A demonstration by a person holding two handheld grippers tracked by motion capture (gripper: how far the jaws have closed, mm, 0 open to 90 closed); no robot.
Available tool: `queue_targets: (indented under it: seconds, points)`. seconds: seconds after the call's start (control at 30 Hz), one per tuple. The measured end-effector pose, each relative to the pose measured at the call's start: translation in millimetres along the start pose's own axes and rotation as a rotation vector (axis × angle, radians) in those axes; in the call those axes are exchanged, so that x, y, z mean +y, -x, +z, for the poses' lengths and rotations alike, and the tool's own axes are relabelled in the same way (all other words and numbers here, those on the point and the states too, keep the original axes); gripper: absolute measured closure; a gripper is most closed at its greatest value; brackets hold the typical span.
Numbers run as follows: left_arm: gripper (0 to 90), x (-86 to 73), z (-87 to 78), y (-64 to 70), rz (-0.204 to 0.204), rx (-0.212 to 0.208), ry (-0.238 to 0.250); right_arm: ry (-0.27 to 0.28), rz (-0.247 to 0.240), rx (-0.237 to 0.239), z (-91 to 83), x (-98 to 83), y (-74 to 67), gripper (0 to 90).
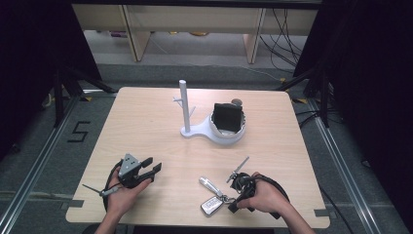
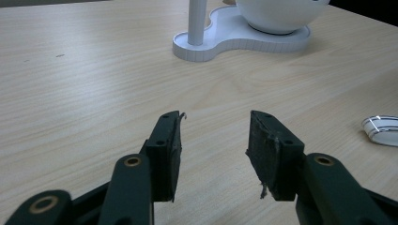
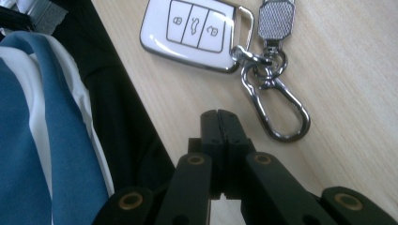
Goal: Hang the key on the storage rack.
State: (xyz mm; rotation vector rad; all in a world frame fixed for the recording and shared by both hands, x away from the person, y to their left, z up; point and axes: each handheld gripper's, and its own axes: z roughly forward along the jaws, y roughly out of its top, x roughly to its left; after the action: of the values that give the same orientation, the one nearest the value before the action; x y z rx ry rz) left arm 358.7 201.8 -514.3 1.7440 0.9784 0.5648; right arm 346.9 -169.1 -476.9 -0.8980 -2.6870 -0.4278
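Our right gripper's (image 3: 219, 115) fingers are clenched pad to pad with nothing between them, their tips just short of the carabiner clip (image 3: 277, 110) on the car key fob (image 3: 195, 33). The fob lies flat near the front edge of the tabletop (image 1: 146, 126), just left of our right hand in the high view. To lift it well, we judge we should part the fingers first, then bring one pad inside the clip's loop and one outside, pinching the steel wire rather than the slippery shell.

The fob is a rounded white plastic slab with three buttons; the clip is polished metal, and a textured metal tag (image 3: 276, 18) hangs beside it.

Our left gripper (image 2: 216, 136) rests with fingers released, empty, facing the white stand (image 2: 234, 42).
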Motion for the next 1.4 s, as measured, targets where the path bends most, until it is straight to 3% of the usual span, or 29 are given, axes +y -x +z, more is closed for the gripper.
queue_targets:
  seconds: [0.13,0.27,0.33,0.4,0.43,0.5,0.53,0.63,0.67,0.73,0.77,0.87,0.9,1.0,1.03,1.37,1.4]
  points:
    - [53.9,-1.0,-0.4,1.3,-0.033,0.002,-0.002,-0.004,0.006,0.008,3.1,2.9,0.9,90.0]
    - [53.9,-1.3,-0.2,0.9,-0.034,0.003,-0.001,0.002,0.001,-0.011,5.0,5.3,3.2,90.0]
    - [53.9,-1.4,-0.4,0.9,-0.035,0.004,-0.002,-0.004,0.030,-0.002,5.2,5.7,1.9,90.0]
    - [54.0,-1.2,-0.2,1.0,-0.036,0.002,0.004,0.004,-0.003,-0.015,5.1,6.2,4.9,90.0]
    - [53.9,-0.3,-0.8,-0.6,-0.008,0.004,0.000,0.009,-0.006,-0.006,5.1,6.7,4.9,90.0]
    - [53.9,-0.1,-0.7,-0.9,-0.004,0.002,0.002,0.011,-0.005,-0.008,4.9,6.9,5.1,90.0]
    - [53.9,-0.2,-0.7,-0.9,-0.004,0.002,0.001,0.000,0.010,-0.031,4.6,6.8,5.6,90.0]
    - [54.0,-0.3,-0.7,-0.8,-0.006,0.002,0.001,-0.017,0.050,-0.038,4.5,6.8,3.7,90.0]
    - [54.0,-0.3,-0.5,-0.8,-0.007,0.001,0.002,-0.007,0.023,-0.041,4.8,6.8,5.7,90.0]
    - [54.0,-0.3,-0.5,-0.9,-0.007,0.002,0.001,-0.009,0.032,-0.041,4.9,7.0,6.1,90.0]
    - [54.0,-1.1,-0.3,0.8,-0.034,0.002,0.001,-0.004,0.026,-0.043,5.6,7.6,7.7,90.0]
    - [54.0,-1.2,-0.6,0.8,-0.033,0.004,-0.002,0.003,0.027,-0.051,5.5,8.3,8.9,90.0]
    - [54.0,-1.2,-0.2,1.0,-0.035,0.001,0.003,0.001,0.050,-0.049,5.0,9.3,7.9,90.0]
    - [54.0,-0.7,-0.6,-0.7,-0.005,0.005,-0.003,0.014,0.041,-0.081,4.5,12.0,11.5,90.0]
    - [54.0,-1.8,-0.4,1.0,-0.036,0.003,-0.002,0.014,0.057,-0.091,3.8,14.9,11.5,90.0]
    - [54.0,-1.9,-0.1,1.5,-0.032,0.001,-0.002,0.066,0.074,-0.114,6.1,33.5,21.1,90.0]
    - [54.0,-2.0,-0.2,1.5,-0.035,0.001,-0.003,0.078,0.106,-0.123,5.8,37.4,22.6,90.0]
